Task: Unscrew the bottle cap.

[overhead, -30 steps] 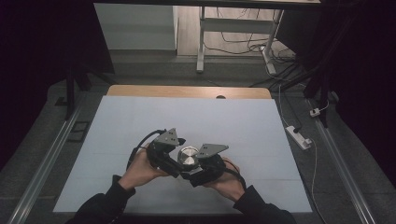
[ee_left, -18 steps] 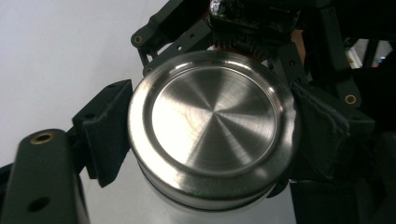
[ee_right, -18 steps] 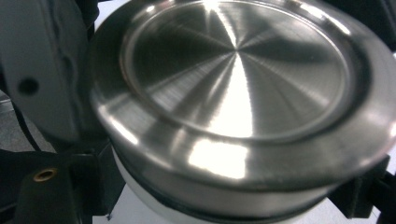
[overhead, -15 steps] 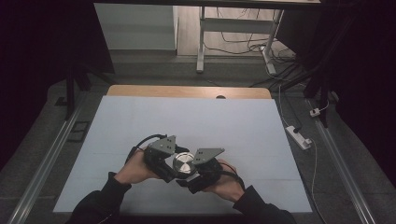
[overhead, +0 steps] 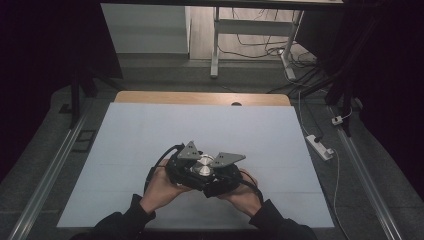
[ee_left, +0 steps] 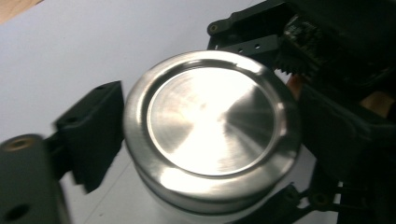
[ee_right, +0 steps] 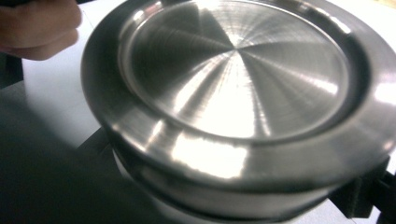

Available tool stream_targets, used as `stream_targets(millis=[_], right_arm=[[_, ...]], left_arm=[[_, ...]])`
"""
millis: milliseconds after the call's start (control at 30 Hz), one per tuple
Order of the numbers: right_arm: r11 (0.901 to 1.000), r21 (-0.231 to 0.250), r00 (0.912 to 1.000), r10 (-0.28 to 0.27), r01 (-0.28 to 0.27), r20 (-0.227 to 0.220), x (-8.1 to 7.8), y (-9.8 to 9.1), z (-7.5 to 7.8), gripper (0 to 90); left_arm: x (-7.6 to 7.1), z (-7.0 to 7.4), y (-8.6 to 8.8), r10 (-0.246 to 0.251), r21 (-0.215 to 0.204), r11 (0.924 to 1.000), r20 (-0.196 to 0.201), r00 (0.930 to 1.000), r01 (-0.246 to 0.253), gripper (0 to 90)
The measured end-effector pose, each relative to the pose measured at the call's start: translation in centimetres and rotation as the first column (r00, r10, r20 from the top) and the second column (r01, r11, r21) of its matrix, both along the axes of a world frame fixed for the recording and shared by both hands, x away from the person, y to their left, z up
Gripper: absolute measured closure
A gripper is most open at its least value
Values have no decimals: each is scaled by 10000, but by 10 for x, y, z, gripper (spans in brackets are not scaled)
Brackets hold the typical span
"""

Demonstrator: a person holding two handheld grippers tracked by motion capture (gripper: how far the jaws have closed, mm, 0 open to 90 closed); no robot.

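A round steel tin point(overhead: 203, 167) with a shiny brushed lid point(ee_left: 210, 126) is held low over the white table point(overhead: 200, 125), near its front edge. My right gripper point(overhead: 216, 174) is shut on the tin's body below the lid point(ee_right: 238, 84), and one of its fingers point(ee_right: 362, 198) shows at the lower right. My left gripper point(overhead: 191, 165) reaches in from the left with its jaws around the lid. These jaws have just been opening. Its left finger point(ee_left: 95, 133) stands right beside the lid's rim without pressing on it. The other finger is mostly hidden behind the tin.
A wooden strip point(overhead: 200, 98) runs along the table's far edge. A white power strip point(overhead: 320, 146) lies on the floor to the right, with cables and desk legs point(overhead: 216, 45) beyond the table. Metal rails point(overhead: 45, 180) run along both sides.
The left gripper has shifted a little around the lid and its grey plate sits at a new angle. The tin stays in the right gripper at about the same spot.
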State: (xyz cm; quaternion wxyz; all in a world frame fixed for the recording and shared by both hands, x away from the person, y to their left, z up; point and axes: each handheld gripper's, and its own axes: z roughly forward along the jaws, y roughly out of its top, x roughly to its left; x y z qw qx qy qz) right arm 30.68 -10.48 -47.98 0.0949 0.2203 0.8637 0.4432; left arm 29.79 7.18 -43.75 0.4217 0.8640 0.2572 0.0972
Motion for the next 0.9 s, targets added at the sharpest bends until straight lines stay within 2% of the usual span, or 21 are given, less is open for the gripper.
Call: stream_targets(millis=[67, 100, 133, 167, 233, 300, 367, 400, 467, 500, 533, 600, 667, 700, 733, 767, 867, 900], right_arm=[[9999, 76, 9999, 95, -95, 44, -1, 0, 2, 148], [9997, 120, 9998, 200, -201, 17, -1, -1, 2, 148], [9995, 145, 9996, 267, -267, 10, -1, -1, 2, 148], [9991, 170, 9993, 378, -378, -8, -1, -1, 3, 148], [9974, 204, 9976, 694, -692, -90, -1, -2, 3, 148], [9938, 232, 9939, 1090, -1086, -164, -1, -1, 2, 148], [9887, 200, 9887, 1490, -1487, -153, -3, 0, 2, 148], [9887, 200, 9887, 1490, -1487, -153, -3, 0, 2, 148], [9807, 142, 9807, 1951, -1950, -104, -8, 4, 2, 148], [9807, 142, 9807, 1951, -1950, -104, -8, 4, 2, 148], [9761, 114, 9761, 2171, -2171, -37, -11, 6, 2, 148], [9755, 114, 9756, 2197, -2196, -37, -12, 7, 2, 147], [9763, 76, 9763, 2164, -2165, 62, -12, 7, 3, 148], [9789, 65, 9789, 2040, -2041, 75, -12, 6, 3, 148], [9824, 80, 9824, 1866, -1866, 76, -11, 6, 4, 148], [9861, 128, 9861, 1659, -1659, 31, -9, 5, 4, 148], [9941, 182, 9942, 1072, -1070, -107, -4, 1, 3, 148], [9962, 192, 9963, 852, -850, -133, -3, 0, 3, 148]], left_arm=[[1, 1, 3, -158, -126, 9998, -10, 9999, 158, 36], [5, 4, 12, -812, -334, 9962, -70, 9967, 809, 33], [6, 5, 17, -1169, -374, 9925, -18, 9931, 1168, 33], [7, 7, 21, -1646, -393, 9856, 45, 9864, 1646, 38], [8, 8, 30, -2696, -313, 9624, 152, 9628, 2700, 33], [7, 7, 34, -3468, -286, 9374, 157, 9378, 3472, 64], [6, 6, 35, -3765, -41, 9264, 133, 9263, 3766, 75], [6, 6, 35, -3765, -41, 9264, 133, 9263, 3766, 84], [6, 4, 33, -4006, 332, 9158, 82, 9162, 4002, 101], [6, 4, 33, -4006, 332, 9158, 82, 9162, 4002, 116], [5, 2, 31, -4155, 357, 9092, 168, 9094, 4148, 155], [4, 2, 31, -4130, 343, 9105, 231, 9104, 4121, 189], [4, 2, 30, -3836, 260, 9234, 318, 9229, 3829, 191], [4, 2, 30, -3836, 260, 9234, 318, 9229, 3829, 192], [5, 2, 28, -3290, 34, 9443, 209, 9441, 3290, 192], [5, 1, 25, -2931, -72, 9560, 150, 9560, 2932, 192], [3, 1, 16, -1654, -107, 9862, -13, 9862, 1654, 193], [2, 1, 12, -1187, -49, 9929, -28, 9929, 1187, 193]])
